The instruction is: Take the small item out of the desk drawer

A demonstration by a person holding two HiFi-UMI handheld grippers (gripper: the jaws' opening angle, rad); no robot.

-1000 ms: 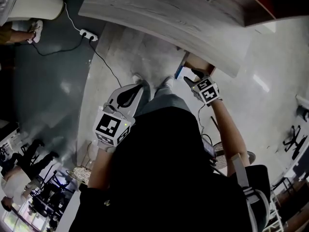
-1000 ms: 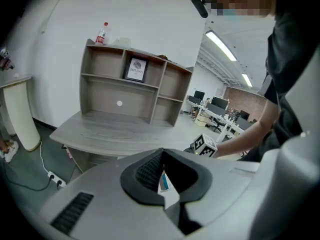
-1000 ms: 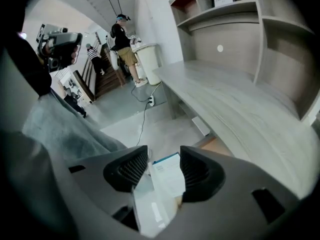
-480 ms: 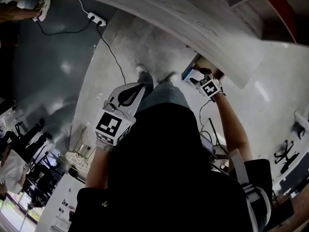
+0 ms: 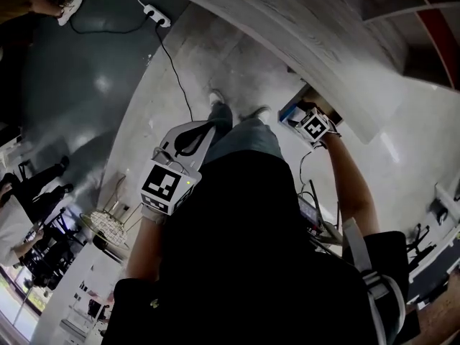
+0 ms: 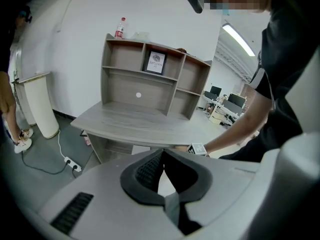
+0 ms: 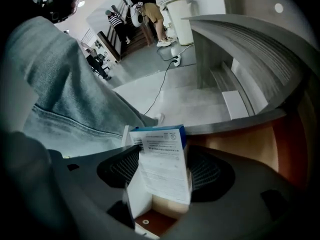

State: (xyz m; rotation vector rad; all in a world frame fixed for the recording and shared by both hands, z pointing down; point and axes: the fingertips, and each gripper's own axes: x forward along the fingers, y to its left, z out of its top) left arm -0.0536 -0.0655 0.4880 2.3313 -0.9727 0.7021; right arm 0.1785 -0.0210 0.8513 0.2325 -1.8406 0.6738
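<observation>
Two grippers are working in front of a grey desk [image 5: 302, 27], with the person looking steeply down past a dark top and blue jeans [image 5: 241, 139]. At far left a white power strip [image 5: 159, 14] is lying on the floor, its cable [image 5: 176, 70] trailing toward the person's shoes [image 5: 215, 95]. The left gripper [image 5: 205, 129] is hanging by the person's left thigh, well apart from the desk. In the left gripper view its dark pads [image 6: 145, 171] are meeting at their tips, clenched on nothing, and that view is looking across at the desk's surface, where a shelf unit [image 6: 150, 79] is carrying a framed picture [image 6: 155, 62] in a middle compartment and a bottle [image 6: 120, 28] on its top. Further right, the outstretched right arm is reaching to the underside of the desk, where the right gripper [image 5: 302, 118] is gripping a small box [image 5: 290, 111], white with a blue end. In the right gripper view the box is standing upright between the ribbed pads [image 7: 206, 171], both of which are pressing on its sides. The box is sitting at the mouth of the open drawer [image 5: 314, 94], whose brown wooden inside is showing just beyond it, under the desk's edge.
</observation>
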